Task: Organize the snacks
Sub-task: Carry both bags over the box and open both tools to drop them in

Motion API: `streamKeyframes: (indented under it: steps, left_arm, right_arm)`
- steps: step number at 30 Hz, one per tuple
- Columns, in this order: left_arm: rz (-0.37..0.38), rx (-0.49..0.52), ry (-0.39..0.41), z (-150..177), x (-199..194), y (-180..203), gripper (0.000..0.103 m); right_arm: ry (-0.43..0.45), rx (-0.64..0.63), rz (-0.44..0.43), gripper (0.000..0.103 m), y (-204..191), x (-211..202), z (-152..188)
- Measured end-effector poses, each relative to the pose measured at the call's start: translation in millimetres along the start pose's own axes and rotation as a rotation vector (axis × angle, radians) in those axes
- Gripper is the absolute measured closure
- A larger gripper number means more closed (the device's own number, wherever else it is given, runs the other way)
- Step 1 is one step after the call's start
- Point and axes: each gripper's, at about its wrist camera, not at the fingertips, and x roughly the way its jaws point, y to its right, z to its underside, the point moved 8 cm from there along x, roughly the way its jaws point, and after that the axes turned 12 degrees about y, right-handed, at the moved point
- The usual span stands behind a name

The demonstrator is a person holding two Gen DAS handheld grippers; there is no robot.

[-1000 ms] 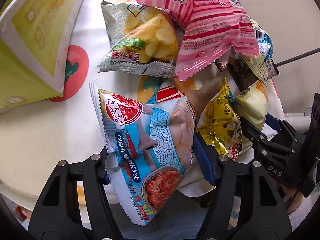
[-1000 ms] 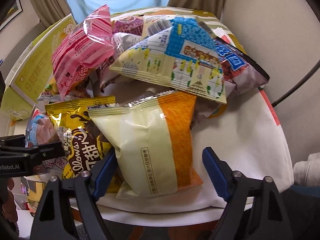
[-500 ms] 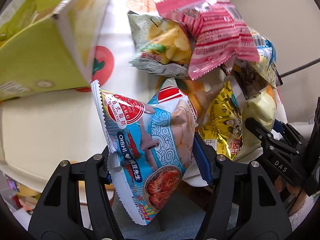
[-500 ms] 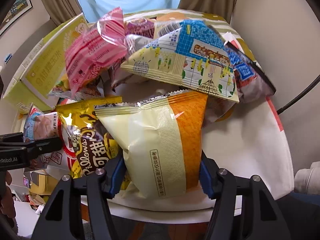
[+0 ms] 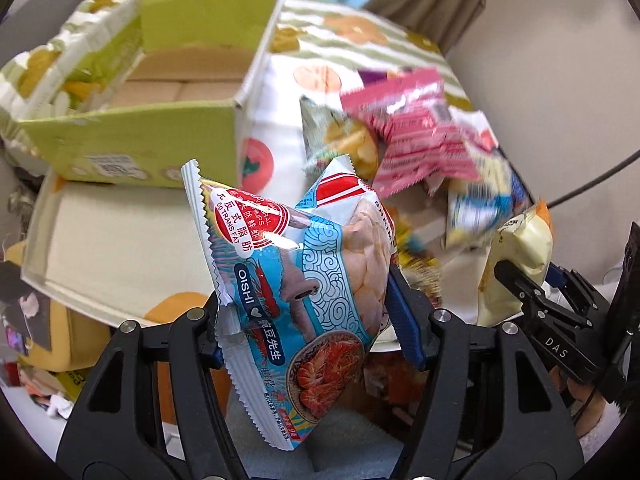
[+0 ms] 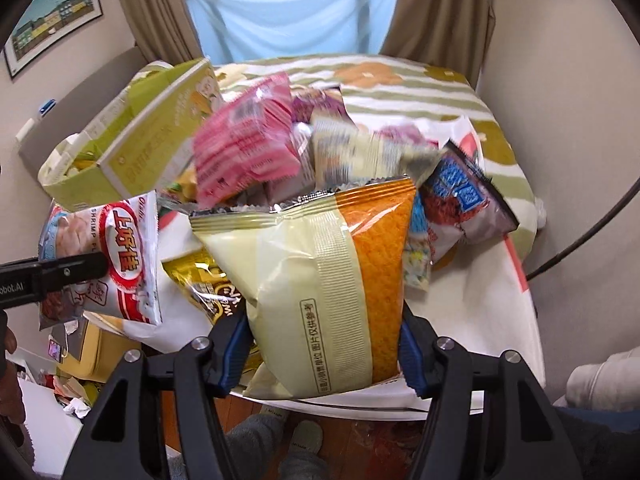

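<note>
Snacks, assorted packets, heaped on a desk [image 6: 480, 312] under a fruit-print cloth; two items lifted clear of the heap. Item one: shrimp-cracker bag [image 5: 296, 288], blue and white, clamped between the jaws of the left gripper [image 5: 308, 320], hanging above the near desk edge. Item two: cream-and-orange bag [image 6: 320, 280], pinched at its lower half by the jaws of the right gripper [image 6: 320, 356], which have just been closing onto it, bag upright. Remaining stock on the desk: pink striped packet [image 6: 244, 152], dark foil packet with blue label [image 6: 464, 204], yellow chocolate packet [image 6: 208, 292], others partly hidden. Receptacle: green cardboard box [image 5: 160, 92], open at the top, its brown floor showing bare, far left of the heap. Step in hand, as judged: carrying both bags off the pile. Next move likely calls for swinging each bag over the box opening, lowering it inside, then releasing, left bag first since it hangs nearer.
</note>
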Motion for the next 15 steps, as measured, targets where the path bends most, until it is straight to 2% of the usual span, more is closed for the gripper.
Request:
streamKeyframes:
  steps: [6,11,15]
  left_arm:
    - [-0.032,-0.022,0.110,-30,-36,-10,0.043]
    - [-0.054,-0.017,0.208,-74,-63,-33,0.043]
    - [-0.070,0.000,0.250,-114,-66,-61,0.043]
  right_arm:
    - [0.061,-0.047,-0.042,0.045,-22,-11,-37]
    - [0.123,-0.090,-0.090,0.045,-53,-11,-83]
    - [0.166,-0.101,-0.124,0.045,-87,-7,-117]
